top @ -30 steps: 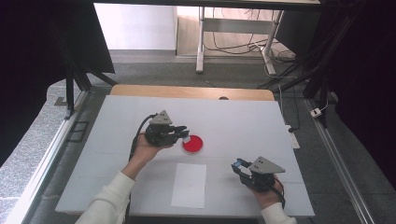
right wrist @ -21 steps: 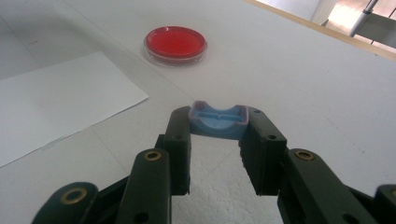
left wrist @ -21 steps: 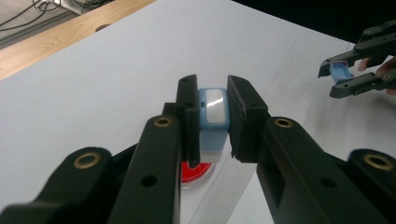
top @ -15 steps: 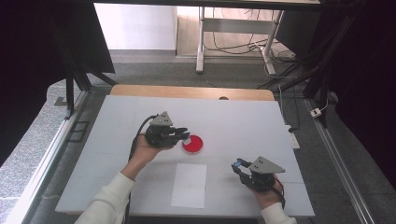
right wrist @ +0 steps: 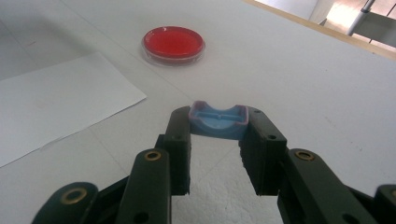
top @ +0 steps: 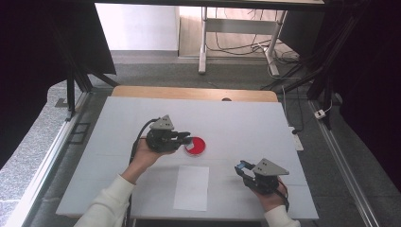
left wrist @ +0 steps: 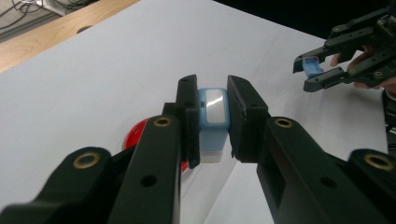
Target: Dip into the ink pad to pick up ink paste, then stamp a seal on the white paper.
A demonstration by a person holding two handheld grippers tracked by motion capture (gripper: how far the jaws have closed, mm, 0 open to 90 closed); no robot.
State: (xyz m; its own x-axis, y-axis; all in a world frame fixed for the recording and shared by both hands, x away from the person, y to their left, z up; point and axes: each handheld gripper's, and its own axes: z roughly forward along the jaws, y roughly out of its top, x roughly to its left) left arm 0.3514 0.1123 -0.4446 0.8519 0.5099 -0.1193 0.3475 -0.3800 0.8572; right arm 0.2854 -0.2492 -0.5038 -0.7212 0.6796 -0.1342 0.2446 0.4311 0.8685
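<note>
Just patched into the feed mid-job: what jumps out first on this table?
The round red dish stands out mid-table on the white table, right at the tip of the left claw. That claw is shut on a small blue-and-white block, held just above the dish. Nearer the front edge, the right claw is shut on a shallow blue cap, and a white paper sheet lies flat between the two hands.

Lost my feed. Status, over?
Left gripper shut on blue stamp over red ink dish. Right gripper shut on blue cap. Nothing in the way.
</note>
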